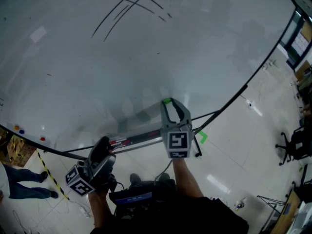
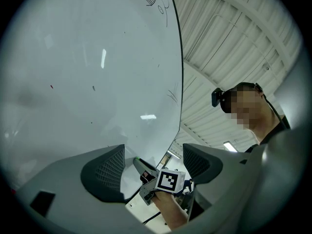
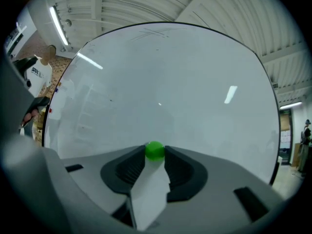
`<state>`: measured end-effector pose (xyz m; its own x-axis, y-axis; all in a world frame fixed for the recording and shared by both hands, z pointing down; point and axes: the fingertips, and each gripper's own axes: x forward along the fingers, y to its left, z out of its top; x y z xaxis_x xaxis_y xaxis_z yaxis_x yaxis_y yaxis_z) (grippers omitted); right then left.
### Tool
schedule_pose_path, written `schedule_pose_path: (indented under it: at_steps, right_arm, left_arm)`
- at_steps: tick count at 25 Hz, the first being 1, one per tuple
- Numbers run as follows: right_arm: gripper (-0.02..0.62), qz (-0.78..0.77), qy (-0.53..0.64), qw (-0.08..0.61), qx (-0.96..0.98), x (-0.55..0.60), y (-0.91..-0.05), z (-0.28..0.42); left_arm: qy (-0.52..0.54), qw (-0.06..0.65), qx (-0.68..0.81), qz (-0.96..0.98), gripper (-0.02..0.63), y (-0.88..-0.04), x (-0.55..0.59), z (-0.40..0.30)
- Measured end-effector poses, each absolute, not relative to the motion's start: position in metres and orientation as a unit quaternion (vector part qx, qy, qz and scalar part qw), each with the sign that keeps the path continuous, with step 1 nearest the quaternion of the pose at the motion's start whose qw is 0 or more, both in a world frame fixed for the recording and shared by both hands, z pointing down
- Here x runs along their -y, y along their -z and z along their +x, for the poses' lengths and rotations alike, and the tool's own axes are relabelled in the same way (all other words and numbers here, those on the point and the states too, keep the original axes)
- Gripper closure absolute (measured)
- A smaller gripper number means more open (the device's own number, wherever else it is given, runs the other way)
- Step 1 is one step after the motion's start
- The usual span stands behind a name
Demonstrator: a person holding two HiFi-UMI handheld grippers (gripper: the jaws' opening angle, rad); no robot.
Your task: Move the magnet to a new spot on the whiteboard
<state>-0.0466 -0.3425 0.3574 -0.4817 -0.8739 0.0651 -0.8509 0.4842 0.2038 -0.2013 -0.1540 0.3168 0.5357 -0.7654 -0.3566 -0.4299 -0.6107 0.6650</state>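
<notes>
L side first: the left gripper (image 2: 153,155) hangs low by the marker tray (image 1: 141,139), jaws wide apart w/ nothing between them. It is well apart from the magnet, so it is no help if sth slips.

Middle: the right gripper (image 1: 169,104) points up at the whiteboard (image 1: 146,48). Its jaws are squeezed tight on the small green magnet (image 3: 155,150). The magnet sits right at the very tips, so only a little bit of it is held. It is at the low part of the board, near the bottom edge. Can't tell if it touches the board or is just off it.

What could go wrong, I think:
- The magnet is small & round & held at the tips only. A bump or a tilt could pop it out, & it would drop to the floor & roll away.
- If the jaws let go before the magnet is on the board, it won't stick & it falls.
- If it gets dragged over the board, not lifted, it could catch & twist out of the grip.
- If it snaps to the board too soon, it lands in the wrong spot.
- Up top are black pen lines (image 1: 131,4). Rubbing past them could smear them.
</notes>
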Motion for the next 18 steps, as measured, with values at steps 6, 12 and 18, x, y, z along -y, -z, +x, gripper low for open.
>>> schedule_pose_path:
  at_steps: [6,12,18]
  right_arm:
    - [0.443,0.500,0.072,0.071,0.860,0.343,-0.358,-0.047]
    - [0.405,0.494,0.069,0.059,0.865,0.342,-0.351,-0.040]
    - [0.405,0.450,0.007,0.005,0.893,0.323,-0.342,-0.020]
  left_arm:
    - [0.321,0.260,0.354,0.839,0.233,-0.317,0.156,-0.201]
    - [0.320,0.265,0.350,0.840,0.233,-0.318,0.158,-0.198]
    - [0.321,0.268,0.344,0.841,0.233,-0.316,0.161,-0.187]
